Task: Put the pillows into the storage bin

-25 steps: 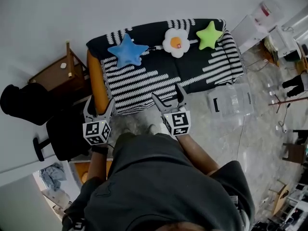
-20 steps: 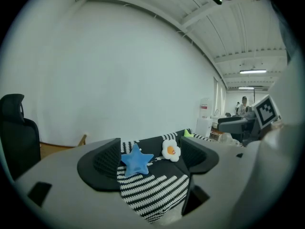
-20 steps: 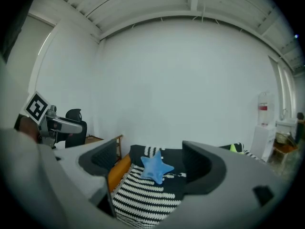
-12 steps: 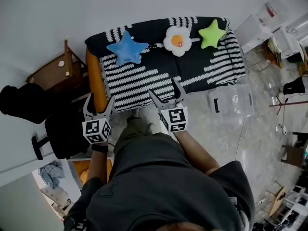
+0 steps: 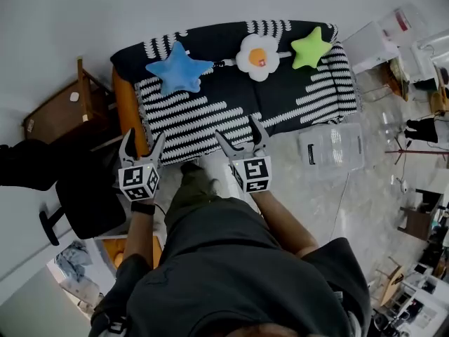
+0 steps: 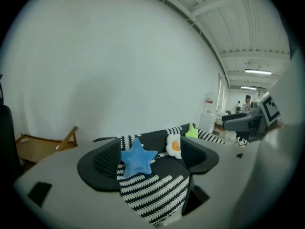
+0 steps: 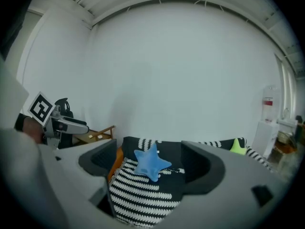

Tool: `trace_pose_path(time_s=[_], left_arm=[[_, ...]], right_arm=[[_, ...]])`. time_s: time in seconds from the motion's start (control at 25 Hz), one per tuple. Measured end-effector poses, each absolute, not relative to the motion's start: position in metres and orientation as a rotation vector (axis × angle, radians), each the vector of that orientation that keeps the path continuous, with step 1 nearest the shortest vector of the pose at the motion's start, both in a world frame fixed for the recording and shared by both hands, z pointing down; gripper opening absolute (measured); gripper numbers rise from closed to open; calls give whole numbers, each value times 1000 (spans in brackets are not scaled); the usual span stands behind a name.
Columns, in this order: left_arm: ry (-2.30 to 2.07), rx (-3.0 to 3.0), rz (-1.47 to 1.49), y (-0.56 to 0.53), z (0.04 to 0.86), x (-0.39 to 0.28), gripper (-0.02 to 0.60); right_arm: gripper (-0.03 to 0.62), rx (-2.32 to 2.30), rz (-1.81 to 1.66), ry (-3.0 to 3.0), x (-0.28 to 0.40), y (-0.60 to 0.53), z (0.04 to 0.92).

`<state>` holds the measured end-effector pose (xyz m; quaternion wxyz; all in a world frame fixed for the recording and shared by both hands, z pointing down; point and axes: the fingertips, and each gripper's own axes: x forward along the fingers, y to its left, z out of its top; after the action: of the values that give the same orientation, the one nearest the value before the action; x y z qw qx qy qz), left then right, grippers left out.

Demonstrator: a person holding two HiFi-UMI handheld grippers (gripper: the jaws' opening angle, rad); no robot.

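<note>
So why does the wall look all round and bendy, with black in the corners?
Left gripper view: the wide-angle lens curves the white wall and ribbed ceiling, leaves black corners, and makes the open left claw look huge; the blue star-shaped pillow looks sharp. Right gripper view: same bending and dark rim. Head view: gentler bending, even light, no glare on the black-and-white striped sofa.

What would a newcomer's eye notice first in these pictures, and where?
Three bright pillows lie on the striped sofa: a blue star at the left, a white flower in the middle, a green star at the right. A clear storage bin stands on the floor near the sofa's right end. Before the sofa, the left hand-held gripper and right hand-held gripper are open, empty.
</note>
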<state>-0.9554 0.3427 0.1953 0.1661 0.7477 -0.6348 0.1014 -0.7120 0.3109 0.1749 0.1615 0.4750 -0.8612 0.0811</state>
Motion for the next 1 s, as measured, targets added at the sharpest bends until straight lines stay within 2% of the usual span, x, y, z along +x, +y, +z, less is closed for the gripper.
trace_pose_path(time_s=[0.4,1.0], left_arm=[[-1743,2117,343,219,248,-979,388],[-1626,2088,433,63,369,-977,380]], right_arm=[[421,1342,298,-2402,-741,206,220],[420,1308,397,-2345,-764,115,296]])
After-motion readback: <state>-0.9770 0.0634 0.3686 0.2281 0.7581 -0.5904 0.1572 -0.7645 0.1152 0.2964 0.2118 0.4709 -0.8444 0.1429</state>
